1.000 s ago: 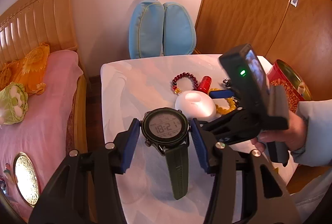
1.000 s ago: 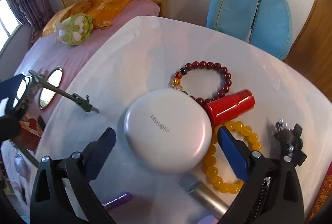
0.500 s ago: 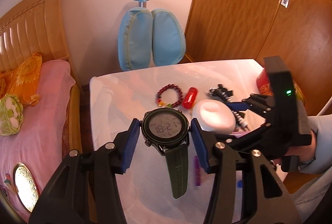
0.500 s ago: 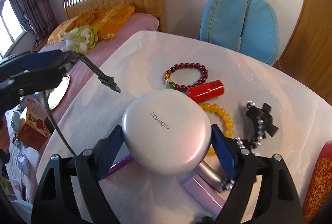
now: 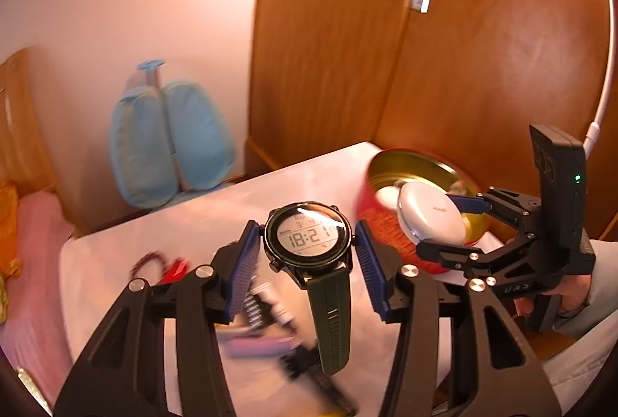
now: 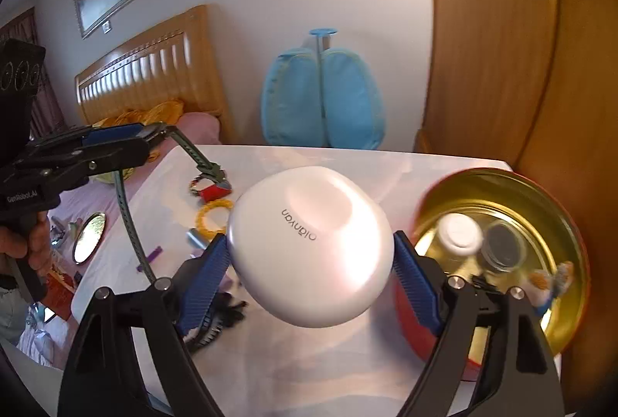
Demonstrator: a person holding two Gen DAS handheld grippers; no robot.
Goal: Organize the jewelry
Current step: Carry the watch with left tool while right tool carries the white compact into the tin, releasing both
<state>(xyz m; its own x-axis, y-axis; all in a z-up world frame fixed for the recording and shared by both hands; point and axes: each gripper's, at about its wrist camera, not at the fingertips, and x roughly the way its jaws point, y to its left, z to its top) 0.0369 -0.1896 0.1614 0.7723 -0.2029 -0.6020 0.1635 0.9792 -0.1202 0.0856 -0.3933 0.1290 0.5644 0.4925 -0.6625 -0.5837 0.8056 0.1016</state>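
Observation:
My left gripper (image 5: 308, 247) is shut on a digital watch (image 5: 309, 237) with a dark green strap, held above the white table (image 5: 216, 220). My right gripper (image 6: 311, 254) is shut on a round white case (image 6: 309, 243), lifted beside the open red and gold tin (image 6: 513, 196). In the left wrist view the case (image 5: 430, 218) hangs at the tin's (image 5: 405, 165) rim. The tin holds a white jar (image 6: 459, 235) and a clear-lidded jar (image 6: 504, 251). A dark red bead bracelet (image 5: 148, 258), a red tube (image 5: 174, 268) and a yellow bead bracelet (image 6: 212, 218) lie on the table.
A blue cushioned seat (image 6: 322, 100) stands behind the table. Wooden wardrobe doors (image 5: 463, 50) rise on the right. A bed with a wooden headboard (image 6: 150, 77) is on the left. A purple stick (image 5: 257, 345) and a dark hair clip (image 6: 224, 312) lie on the near table.
My right gripper closed on the white case, lifted it and carried it right to the tin. My left gripper, still holding the watch, swung right toward the tin.

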